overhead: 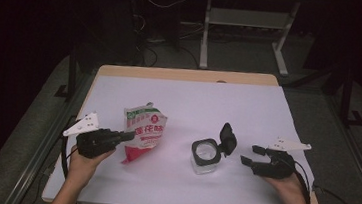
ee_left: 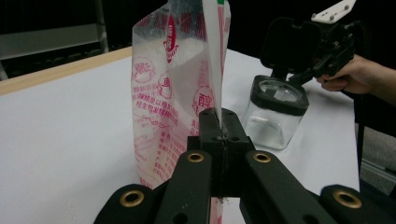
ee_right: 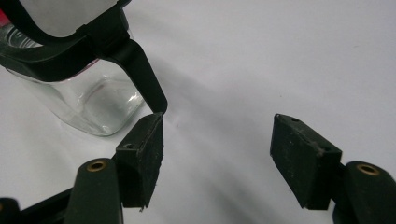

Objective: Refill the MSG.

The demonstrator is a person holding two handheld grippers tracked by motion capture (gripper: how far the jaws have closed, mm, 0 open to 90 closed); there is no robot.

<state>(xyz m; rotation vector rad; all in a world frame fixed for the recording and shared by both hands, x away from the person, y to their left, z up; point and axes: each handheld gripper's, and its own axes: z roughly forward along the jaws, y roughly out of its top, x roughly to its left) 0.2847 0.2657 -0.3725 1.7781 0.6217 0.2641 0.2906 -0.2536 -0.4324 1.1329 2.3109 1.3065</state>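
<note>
A: Straight to the bag (overhead: 143,131), white plastic with red print, standing upright on the surface (overhead: 194,98) toward its left side. White powder shows through the clear upper part in the left gripper view.

B: And the left gripper (ee_left: 219,122) has it. Jaws pressed together, clamped on the bag's thin side seam, the seam running up between the pads.

A: From above, that left gripper (overhead: 124,137) comes in level from the bag's left, the person's hand (overhead: 83,160) wrapped round its body.

B: Just to the right of the bag, the glass jar (overhead: 206,157). Square-ish, clear, black rim, its black lid (overhead: 228,136) flipped up on a hinge.

A: Anything inside it? Hard to tell; there may be a little white at the bottom, but the glass glares.

B: The right gripper (overhead: 251,155) sits just beside the jar's right, jaws standing apart, nothing between them.

A: In the right gripper view one pad (ee_right: 142,149) is right at the tip of the lid's black tab; touching or a hair off, I cannot say.

B: Bag and jar stand near each other, not touching.
</note>
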